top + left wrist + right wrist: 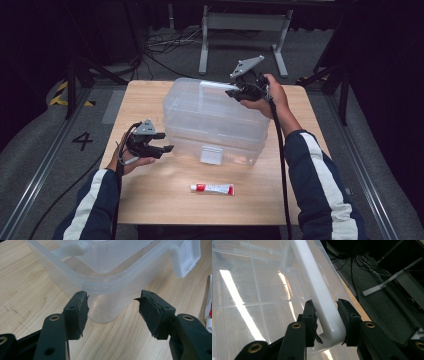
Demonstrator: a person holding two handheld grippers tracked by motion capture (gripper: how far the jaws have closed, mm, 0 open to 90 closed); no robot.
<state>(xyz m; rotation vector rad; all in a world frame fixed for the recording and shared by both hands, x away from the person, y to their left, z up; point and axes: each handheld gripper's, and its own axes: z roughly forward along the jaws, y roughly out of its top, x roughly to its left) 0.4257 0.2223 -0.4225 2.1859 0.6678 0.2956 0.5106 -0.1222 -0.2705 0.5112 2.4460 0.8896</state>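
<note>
From above, my right gripper (231, 93) sits at the far right end of the clear storage box (212, 125) on the wooden table (150, 200), at its white handle (212, 85). My left gripper (167, 148) waits at the box's near left corner. A toothpaste tube (212, 188) lies in front of the box, apart from it; the box looks empty.

Along my left gripper (112, 306), the jaws stand open on either side of the box corner (105, 312), not touching it.

Along my right gripper (325, 317), the jaws bracket the handle (322, 302), close against it, though I can't tell if they pinch yet. I judge I'm securing the handle; next comes a firm squeeze before lifting.
</note>
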